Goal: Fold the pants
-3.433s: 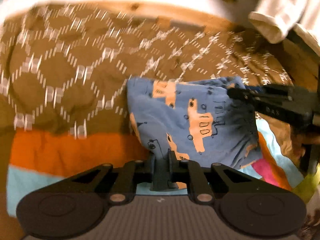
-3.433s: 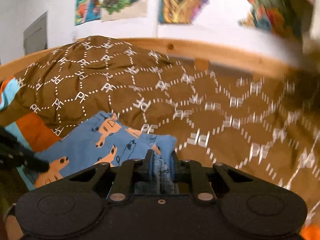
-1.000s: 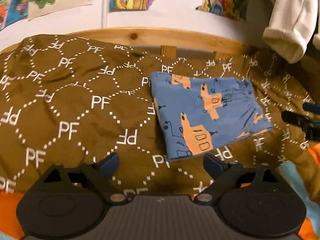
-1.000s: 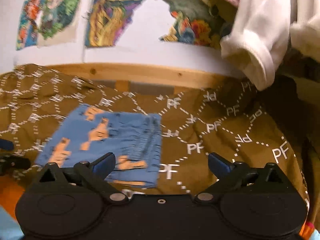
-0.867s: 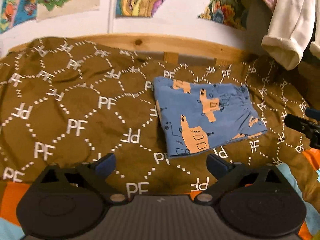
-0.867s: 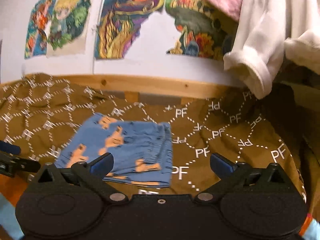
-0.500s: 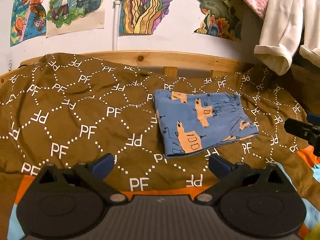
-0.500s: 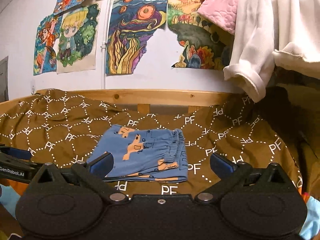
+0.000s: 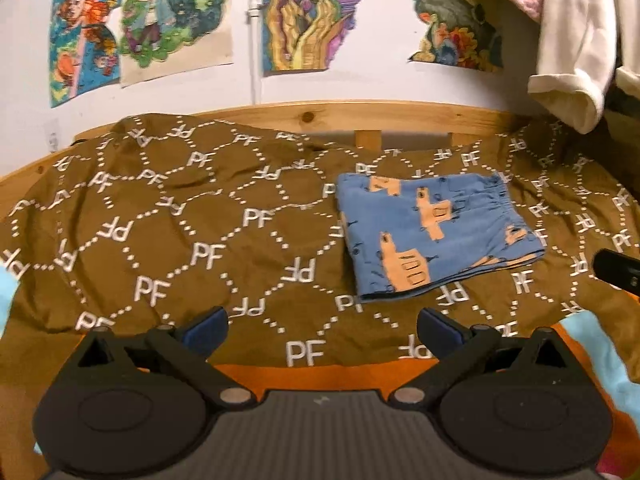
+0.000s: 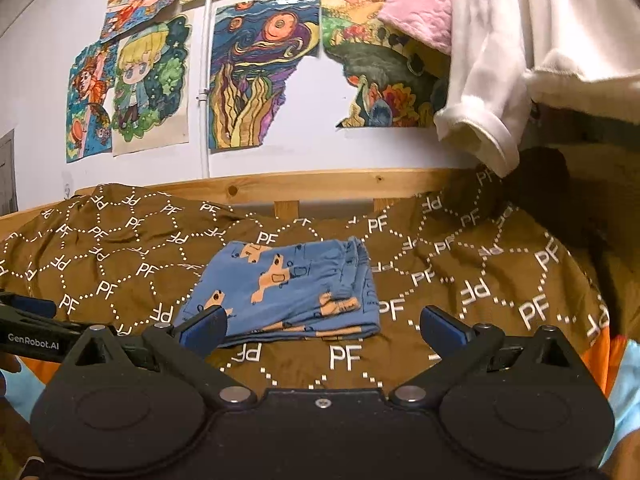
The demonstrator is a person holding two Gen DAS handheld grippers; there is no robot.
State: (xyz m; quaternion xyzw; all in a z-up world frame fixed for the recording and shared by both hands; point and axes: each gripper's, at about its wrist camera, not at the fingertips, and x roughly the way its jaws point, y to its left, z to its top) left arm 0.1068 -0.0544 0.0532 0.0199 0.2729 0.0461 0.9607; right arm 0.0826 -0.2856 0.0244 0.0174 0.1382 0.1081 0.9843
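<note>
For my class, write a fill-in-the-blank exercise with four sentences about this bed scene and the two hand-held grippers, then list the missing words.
1. The folded pants are mostly ____ with orange prints.
2. They lie on a brown blanket printed with the letters ____.
3. The left hand-held gripper has its jaws ____, holding nothing.
4. The right hand-held gripper grips nothing; the pants lie ____ its fingertips, untouched.

Missing words: blue; PF; open; beyond

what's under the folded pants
The pants lie flat on a brown blanket printed with PF letters, which shows all around them. The patch right beneath them is covered, so anything else there cannot be seen.
</note>
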